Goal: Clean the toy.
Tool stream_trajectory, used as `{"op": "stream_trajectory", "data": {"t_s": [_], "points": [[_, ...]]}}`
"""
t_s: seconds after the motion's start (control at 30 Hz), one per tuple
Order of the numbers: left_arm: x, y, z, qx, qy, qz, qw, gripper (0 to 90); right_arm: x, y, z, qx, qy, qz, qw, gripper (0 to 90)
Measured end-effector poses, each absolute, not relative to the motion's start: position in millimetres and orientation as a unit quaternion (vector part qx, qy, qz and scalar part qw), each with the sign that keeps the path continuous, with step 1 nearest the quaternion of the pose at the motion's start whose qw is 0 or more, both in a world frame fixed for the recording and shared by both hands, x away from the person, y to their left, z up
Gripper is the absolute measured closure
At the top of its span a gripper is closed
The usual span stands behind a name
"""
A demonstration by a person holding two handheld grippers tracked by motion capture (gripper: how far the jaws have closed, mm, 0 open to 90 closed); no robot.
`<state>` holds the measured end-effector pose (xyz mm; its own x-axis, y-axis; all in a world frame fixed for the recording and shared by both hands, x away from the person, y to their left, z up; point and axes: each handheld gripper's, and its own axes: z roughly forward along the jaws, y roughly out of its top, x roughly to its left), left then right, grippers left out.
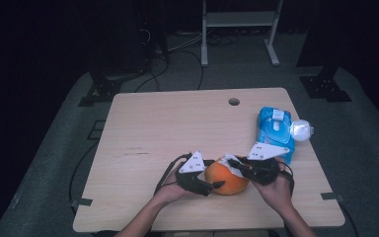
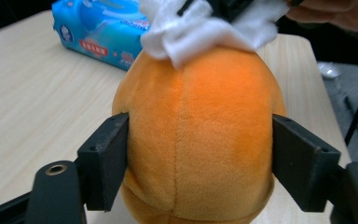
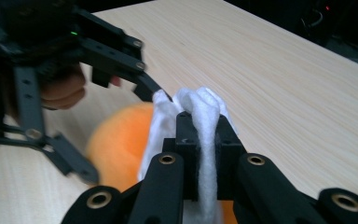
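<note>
Centrally on the pale wood table (image 1: pixel 168 128), left gripper (image 1: pixel 217 185) clamps the orange plush (image 2: pixel 196 140); right gripper (image 3: pixel 200 135) pinches a white wipe (image 3: pixel 205 112).

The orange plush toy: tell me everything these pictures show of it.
The orange plush toy is a rounded, egg-like ball of short fuzzy fabric, with a stitched seam running down its middle. It stands on the wooden table, near the front edge. The left claw clamps it, one pad pressed to each side. On top lies a white wipe, pinched by the right claw and pressed against the plush. A blue pack of wipes lies behind it, apart.
</note>
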<state>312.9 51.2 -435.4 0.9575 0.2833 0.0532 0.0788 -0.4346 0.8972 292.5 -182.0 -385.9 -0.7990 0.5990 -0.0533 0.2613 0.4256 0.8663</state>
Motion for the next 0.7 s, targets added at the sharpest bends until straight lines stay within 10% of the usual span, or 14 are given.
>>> {"op": "stream_trajectory", "data": {"t_s": [0.53,0.7], "points": [[317.5,58.9,-439.1,0.846,0.098,0.091,0.516,29.0,299.5,-193.3,-389.1,0.276,0.82,0.472,0.171,83.1],[321.8,58.8,-438.7,0.847,0.111,0.054,0.518,12.7,301.7,-199.3,-392.9,0.287,0.815,0.476,0.162,83.1]]}}
